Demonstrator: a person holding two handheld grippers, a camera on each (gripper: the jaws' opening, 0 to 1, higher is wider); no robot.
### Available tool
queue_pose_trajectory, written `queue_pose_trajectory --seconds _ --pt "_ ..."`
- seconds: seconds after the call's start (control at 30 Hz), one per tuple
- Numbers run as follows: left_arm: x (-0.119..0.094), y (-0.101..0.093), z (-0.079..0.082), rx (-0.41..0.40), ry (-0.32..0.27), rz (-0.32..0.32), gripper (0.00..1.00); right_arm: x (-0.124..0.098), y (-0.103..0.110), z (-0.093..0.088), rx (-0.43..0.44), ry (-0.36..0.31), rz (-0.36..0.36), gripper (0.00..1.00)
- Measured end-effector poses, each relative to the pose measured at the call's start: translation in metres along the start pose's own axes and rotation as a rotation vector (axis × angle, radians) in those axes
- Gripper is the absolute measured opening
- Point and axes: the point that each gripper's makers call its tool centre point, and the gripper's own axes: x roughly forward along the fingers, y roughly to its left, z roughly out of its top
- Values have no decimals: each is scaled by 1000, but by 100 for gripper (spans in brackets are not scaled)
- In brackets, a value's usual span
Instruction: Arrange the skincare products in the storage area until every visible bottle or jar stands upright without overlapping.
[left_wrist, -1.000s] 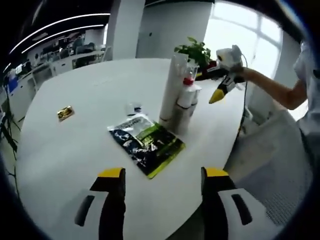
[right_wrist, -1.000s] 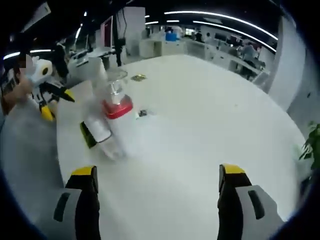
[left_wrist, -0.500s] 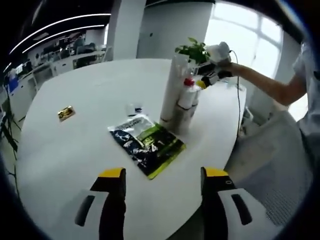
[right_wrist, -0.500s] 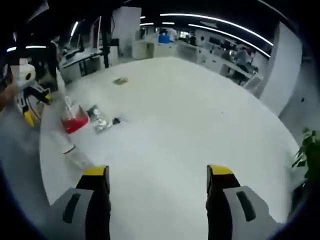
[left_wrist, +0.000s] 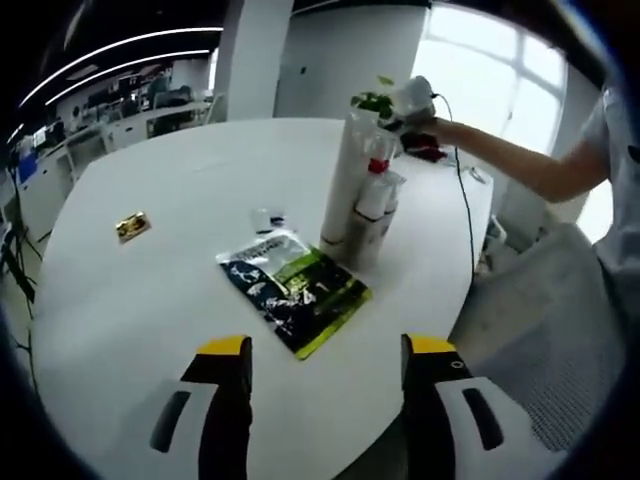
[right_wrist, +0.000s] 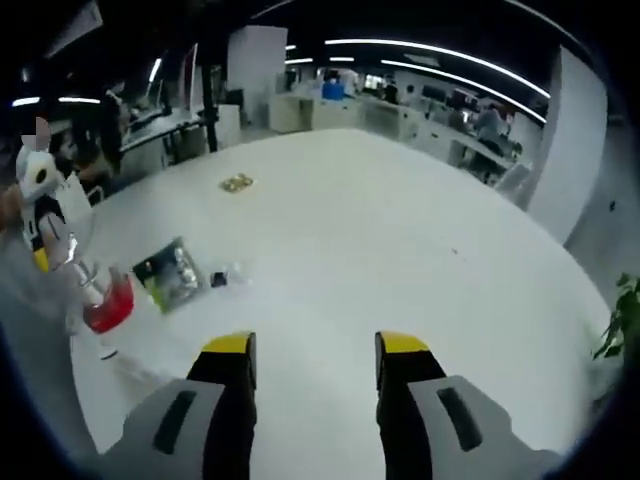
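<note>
A cluster of skincare containers stands upright near the table's right edge: a tall white tube and a shorter bottle with a red collar. A green and black sachet lies flat in front of them. My left gripper is open, low over the near edge, with nothing between its fingers. My right gripper, held by a person's arm, is right behind the top of the cluster. In the right gripper view its jaws stand a narrow gap apart over bare table, with the red-collared bottle blurred at lower left.
A small gold item lies at the left, and a small dark item sits behind the sachet. A potted plant stands behind the cluster. The round white table's edge runs close to the bottles.
The right gripper has moved in from the right to just behind the top of the bottles, and its jaws have narrowed. The left gripper and the products have stayed put.
</note>
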Motion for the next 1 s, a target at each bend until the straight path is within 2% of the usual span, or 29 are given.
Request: queue_pose_trajectory --seconds 0.13,0.23,0.4,0.5,0.73,0.83,0.9,1.0 --pt "0 1 0 -1 0 2 55 16 7 6 -27 10 55 42" --pt "0 1 0 -6 1 2 54 29 19 12 -89 2 114 43" --pt "1 0 -2 -7 10 -5 55 49 30 9 -131 54 183 42" --pt "1 0 -2 -10 11 -7 55 60 35 10 -125 52 219 42" --pt "2 0 -4 -16 17 -9 54 76 59 18 -178 14 340 44" --pt "3 -2 -5 -15 23 -15 54 85 73 16 -241 24 394 44" --pt "3 -2 -5 -16 22 -14 54 89 80 14 -272 32 407 45" --pt "3 -2 -4 -19 17 -16 54 94 89 15 -268 23 437 46"
